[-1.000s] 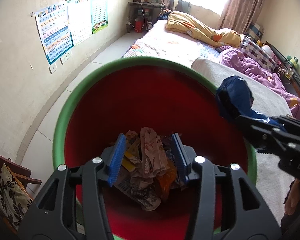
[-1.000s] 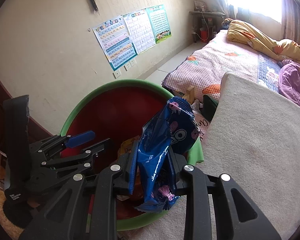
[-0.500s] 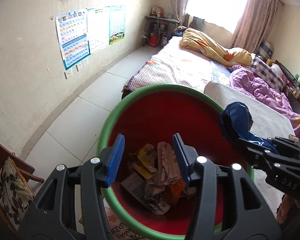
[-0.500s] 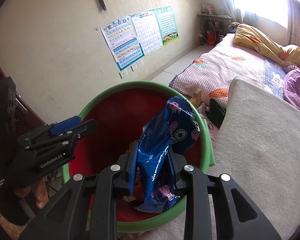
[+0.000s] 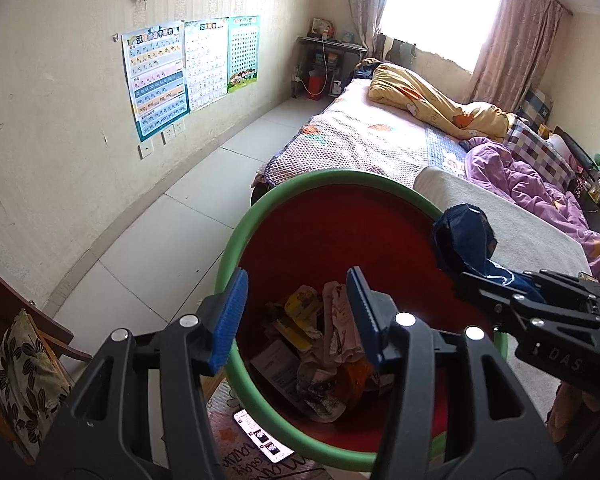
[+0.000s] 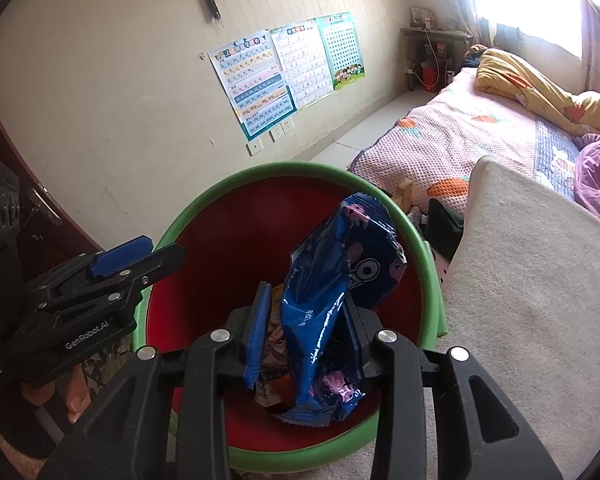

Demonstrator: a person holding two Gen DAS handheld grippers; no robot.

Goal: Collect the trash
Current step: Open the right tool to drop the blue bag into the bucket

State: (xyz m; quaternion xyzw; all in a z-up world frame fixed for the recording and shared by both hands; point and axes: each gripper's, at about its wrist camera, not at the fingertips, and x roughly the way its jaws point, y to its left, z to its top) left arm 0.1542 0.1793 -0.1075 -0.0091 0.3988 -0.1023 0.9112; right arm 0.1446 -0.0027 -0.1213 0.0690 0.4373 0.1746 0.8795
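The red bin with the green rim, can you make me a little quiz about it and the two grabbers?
1. True or false: the left gripper is holding a piece of trash.
2. What does the right gripper hold over the red bin?
A. a yellow blanket
B. a blue snack wrapper
C. a wall poster
3. Fill in: the bin's bottom already has crumpled ____ in it.

Key
1. False. Its jaws stand apart with nothing between them.
2. B. The blue snack wrapper sits between the fingers, above the bin's opening.
3. Wrappers, or trash: the crumpled wrappers lie in a heap at the bottom.
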